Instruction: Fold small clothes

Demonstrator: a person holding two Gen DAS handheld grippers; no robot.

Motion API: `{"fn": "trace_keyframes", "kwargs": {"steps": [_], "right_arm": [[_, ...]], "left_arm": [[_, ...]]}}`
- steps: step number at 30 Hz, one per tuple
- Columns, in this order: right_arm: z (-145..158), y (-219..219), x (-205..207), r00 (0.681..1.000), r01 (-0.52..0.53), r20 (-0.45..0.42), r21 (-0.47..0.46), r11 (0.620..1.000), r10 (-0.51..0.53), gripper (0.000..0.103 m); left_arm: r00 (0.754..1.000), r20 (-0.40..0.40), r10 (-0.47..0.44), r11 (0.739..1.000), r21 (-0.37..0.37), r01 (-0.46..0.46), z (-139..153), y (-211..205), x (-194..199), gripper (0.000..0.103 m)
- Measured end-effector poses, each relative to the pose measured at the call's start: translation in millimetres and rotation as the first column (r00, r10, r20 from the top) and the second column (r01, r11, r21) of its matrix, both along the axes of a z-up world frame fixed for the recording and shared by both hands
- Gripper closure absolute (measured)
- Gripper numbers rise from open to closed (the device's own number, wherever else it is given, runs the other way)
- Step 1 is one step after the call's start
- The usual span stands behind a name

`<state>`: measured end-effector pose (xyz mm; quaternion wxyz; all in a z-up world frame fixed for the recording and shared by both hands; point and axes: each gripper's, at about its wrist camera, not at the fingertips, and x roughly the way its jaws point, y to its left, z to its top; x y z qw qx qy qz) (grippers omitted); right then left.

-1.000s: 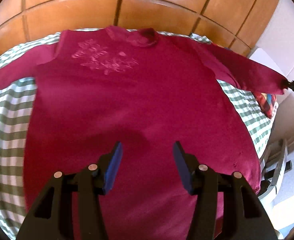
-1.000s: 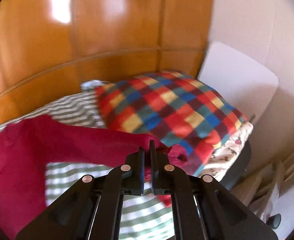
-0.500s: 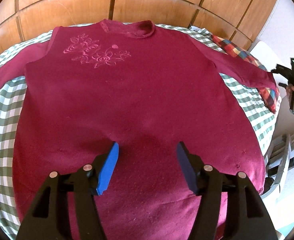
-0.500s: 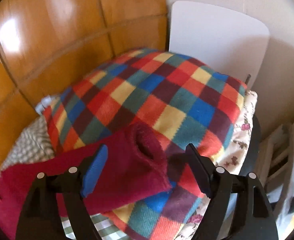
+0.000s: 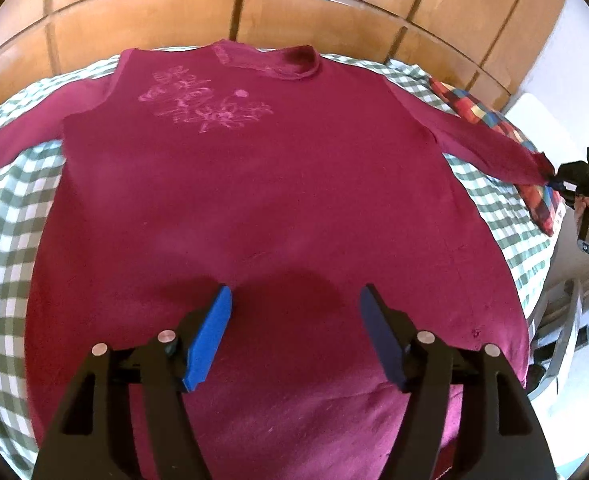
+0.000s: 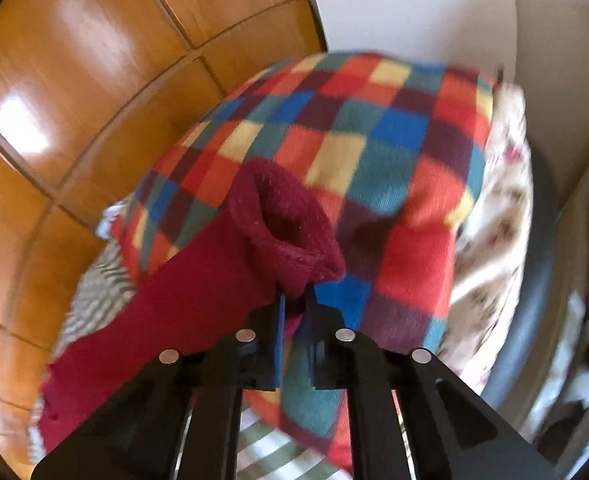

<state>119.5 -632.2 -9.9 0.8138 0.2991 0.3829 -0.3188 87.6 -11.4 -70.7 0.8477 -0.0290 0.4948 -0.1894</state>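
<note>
A dark red long-sleeved sweater (image 5: 254, 200) with a pink flower print lies spread flat, front up, on a green-and-white checked cloth (image 5: 2, 216). My left gripper (image 5: 294, 320) is open and empty, hovering over the sweater's lower middle. My right gripper (image 6: 294, 300) is shut on the cuff (image 6: 290, 224) of the sweater's right sleeve, over a multicoloured checked blanket (image 6: 374, 160). In the left wrist view the right gripper (image 5: 554, 180) shows at the far right, pinching the sleeve end (image 5: 526, 168).
Wooden panelling (image 5: 254, 12) runs behind the surface. A white board (image 6: 414, 12) leans against the wall behind the blanket. A floral cloth (image 6: 490, 216) and a dark chair (image 6: 534, 280) are at the right. The surface's edge drops off at the right (image 5: 534, 264).
My right gripper, open half a second ago beside the cuff, has shut on the cuff. The left gripper stays open over the sweater and has drifted slightly.
</note>
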Motion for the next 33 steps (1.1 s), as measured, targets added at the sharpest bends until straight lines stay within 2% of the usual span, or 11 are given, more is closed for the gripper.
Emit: {"fn": "trace_keyframes", "kwargs": {"steps": [6, 8, 9, 11, 15, 17, 19, 22, 26, 29, 33], "right_arm": [[-7.4, 12.7, 17.9, 0.988, -0.044, -0.150, -0.131, 0.990, 0.024, 0.090], [1.3, 20.9, 15.7, 0.991, -0.051, -0.130, -0.144, 0.988, 0.032, 0.035], [11.0, 29.3, 12.3, 0.994, -0.048, -0.110, -0.190, 0.981, 0.027, 0.029], [27.9, 45.8, 6.1, 0.995, -0.068, -0.082, -0.257, 0.964, 0.048, 0.028], [38.7, 104.1, 20.2, 0.974, -0.224, -0.069, -0.260, 0.939, 0.214, 0.020], [35.7, 140.8, 34.2, 0.948, -0.317, -0.067, -0.245, 0.916, 0.311, 0.020], [19.2, 194.5, 53.6, 0.896, -0.443, -0.072, -0.199, 0.874, 0.438, 0.020], [-5.2, 267.5, 74.4, 0.816, -0.578, -0.079, -0.145, 0.803, 0.573, 0.020], [-40.9, 372.1, 100.9, 0.678, -0.735, -0.074, -0.081, 0.673, 0.732, 0.020], [-63.4, 429.0, 113.2, 0.605, -0.796, -0.090, -0.057, 0.603, 0.791, 0.020], [-88.7, 459.2, 122.8, 0.585, -0.811, -0.144, -0.087, 0.579, 0.798, 0.020]], "left_arm": [[0.993, -0.021, 0.115, 0.991, -0.068, -0.117, 3.8, 43.7, -2.8, 0.033], [0.981, -0.011, 0.194, 0.977, -0.090, -0.194, 8.5, 73.4, -4.1, 0.029], [0.973, -0.009, 0.232, 0.968, -0.102, -0.231, 10.0, 87.2, -4.3, 0.028], [0.950, -0.019, 0.313, 0.940, -0.135, -0.313, 11.9, 118.9, -3.9, 0.028], [0.852, -0.046, 0.521, 0.835, -0.181, -0.520, 9.4, 198.1, -4.3, 0.029], [0.795, -0.062, 0.603, 0.771, -0.207, -0.602, 8.3, 231.4, -6.5, 0.030], [0.723, -0.064, 0.688, 0.695, -0.227, -0.682, 9.5, 270.1, -7.8, 0.030], [0.634, -0.034, 0.772, 0.618, -0.194, -0.762, 11.1, 315.1, -2.1, 0.030], [0.564, -0.020, 0.826, 0.554, -0.164, -0.817, 11.0, 361.2, 16.2, 0.032], [0.531, -0.002, 0.847, 0.526, -0.127, -0.841, 11.3, 389.9, 40.7, 0.033], [0.514, 0.020, 0.858, 0.514, -0.052, -0.856, 7.3, 421.5, 88.2, 0.038]]}}
